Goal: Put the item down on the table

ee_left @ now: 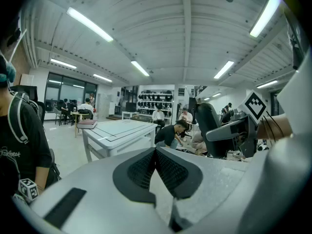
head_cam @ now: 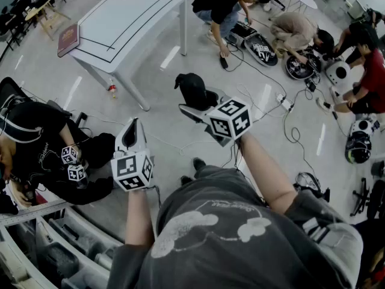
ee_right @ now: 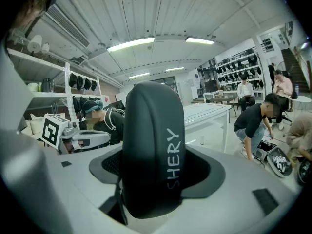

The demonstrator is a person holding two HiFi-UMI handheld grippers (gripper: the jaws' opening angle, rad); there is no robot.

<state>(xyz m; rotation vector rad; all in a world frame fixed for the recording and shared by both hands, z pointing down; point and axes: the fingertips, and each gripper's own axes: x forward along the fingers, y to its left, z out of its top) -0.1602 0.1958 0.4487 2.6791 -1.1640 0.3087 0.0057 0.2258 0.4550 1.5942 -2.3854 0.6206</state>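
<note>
Item (head_cam: pixel 191 88) isn't on the table (head_cam: pixel 129 23) yet. It's up in the air over the floor (head_cam: pixel 165 134), clamped in the right hand-held gripper (head_cam: pixel 197 104). It's a black rounded thing, standing upright between the jaws, with light lettering running down its side in the right gripper view. Can't tell exactly what it is. The jaws stand pretty wide, one pressed on each side of it.

On the other side, the left hand-held gripper (head_cam: pixel 129 132) is empty, jaws closed right against each other. It's held out beside the right one, a bit closer to the body in the head view.

That white table has black lines drawn on top and sits ahead, well apart from both grippers, with a reddish book (head_cam: pixel 68 40) at one edge. A small bottle (head_cam: pixel 112 89) stands on the floor near a table leg. One person (head_cam: pixel 36 152) in black sits at the left, and more people (head_cam: pixel 225 5) crouch on the floor at the upper right among cables (head_cam: pixel 289 125).
</note>
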